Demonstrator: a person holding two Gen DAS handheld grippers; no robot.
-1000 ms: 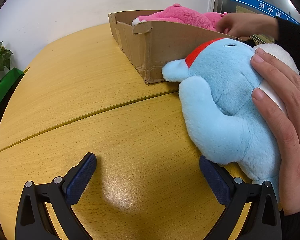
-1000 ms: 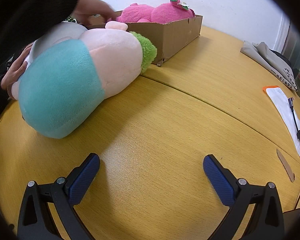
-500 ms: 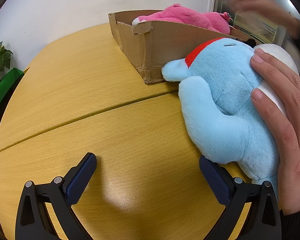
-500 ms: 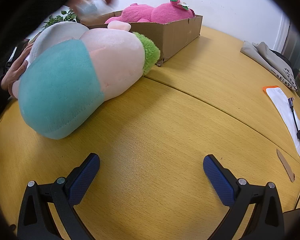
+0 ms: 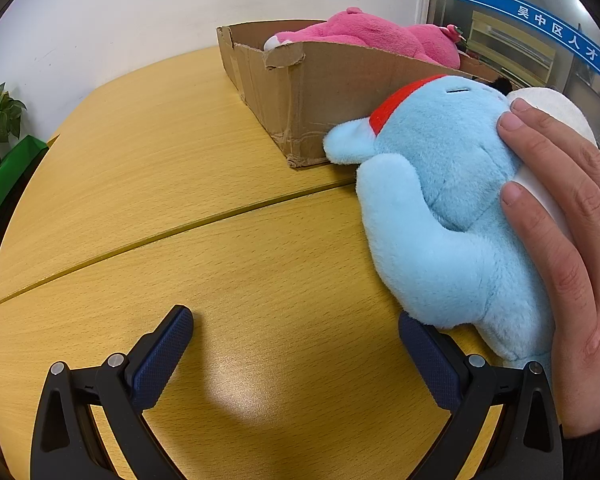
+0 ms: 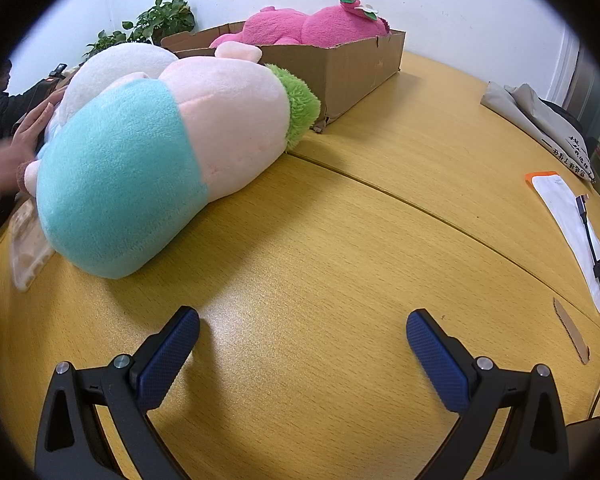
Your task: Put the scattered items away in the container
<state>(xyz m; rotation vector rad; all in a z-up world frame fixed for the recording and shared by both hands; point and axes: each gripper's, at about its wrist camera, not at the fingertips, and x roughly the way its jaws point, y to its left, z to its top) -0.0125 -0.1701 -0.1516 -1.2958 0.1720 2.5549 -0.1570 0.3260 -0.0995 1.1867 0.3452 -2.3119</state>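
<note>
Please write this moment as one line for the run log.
left gripper: open, empty | right gripper: open, empty | pink plush: in box | blue plush: on table, hand on it

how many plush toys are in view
3: the pink plush in the cardboard box, the light blue plush and the teal-and-pink plush on the table beside it. More may hide in the box.

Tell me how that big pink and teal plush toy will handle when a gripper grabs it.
The big pink and teal plush toy looks soft, so the fingers would likely sink in. It is probably light for its bulk. Being wider than the open right gripper, it may sag or slip from a pinch.
</note>
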